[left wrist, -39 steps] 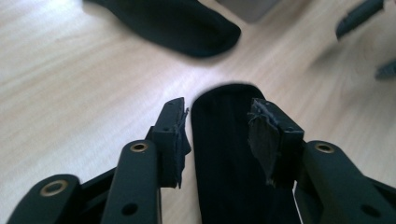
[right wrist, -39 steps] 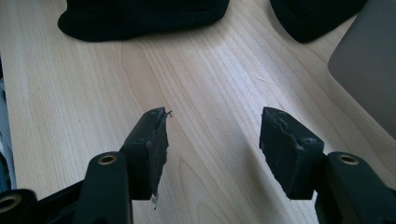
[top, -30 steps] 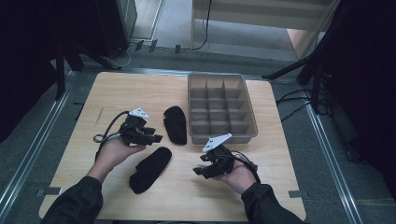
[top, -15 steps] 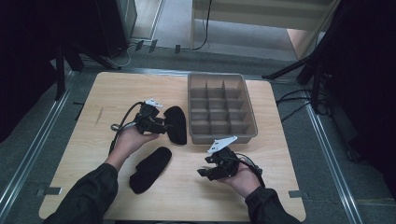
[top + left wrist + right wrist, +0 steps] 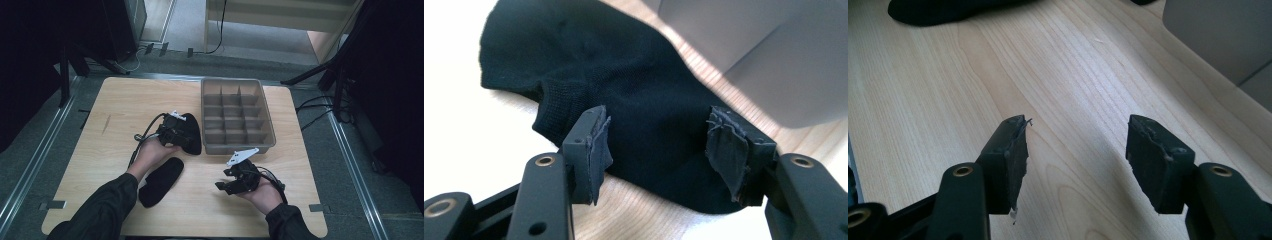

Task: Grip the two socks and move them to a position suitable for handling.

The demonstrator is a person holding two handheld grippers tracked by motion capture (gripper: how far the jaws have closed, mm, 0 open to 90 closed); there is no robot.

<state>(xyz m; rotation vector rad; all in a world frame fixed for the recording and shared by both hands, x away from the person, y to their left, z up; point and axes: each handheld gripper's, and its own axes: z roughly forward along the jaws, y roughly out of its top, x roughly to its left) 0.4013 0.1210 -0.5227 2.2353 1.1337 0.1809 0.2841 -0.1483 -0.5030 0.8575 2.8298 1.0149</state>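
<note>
Two black socks lie on the wooden table. The far sock (image 5: 194, 134) rests beside the grey divided tray (image 5: 268, 131); the near sock (image 5: 160, 181) lies closer to the front edge. My left gripper (image 5: 186, 134) hovers low over the far sock, open. In the left gripper view the sock (image 5: 634, 95) spreads under and between the jaws of the left gripper (image 5: 656, 145), whose worn pads (image 5: 596, 142) are not closed on the fabric. My right gripper (image 5: 223, 186) stands open over bare wood right of the near sock. The right gripper (image 5: 1075, 155) holds nothing.
The tray (image 5: 774, 60) has several empty compartments and stands at the table's back right. In the right gripper view the near sock (image 5: 938, 10) shows at top left and the tray wall (image 5: 1223, 35) at top right. Dark stands and cables surround the table.
My left gripper has moved right and forward from the table's left middle onto the far sock. The right gripper has shifted slightly toward the front edge, still open.
</note>
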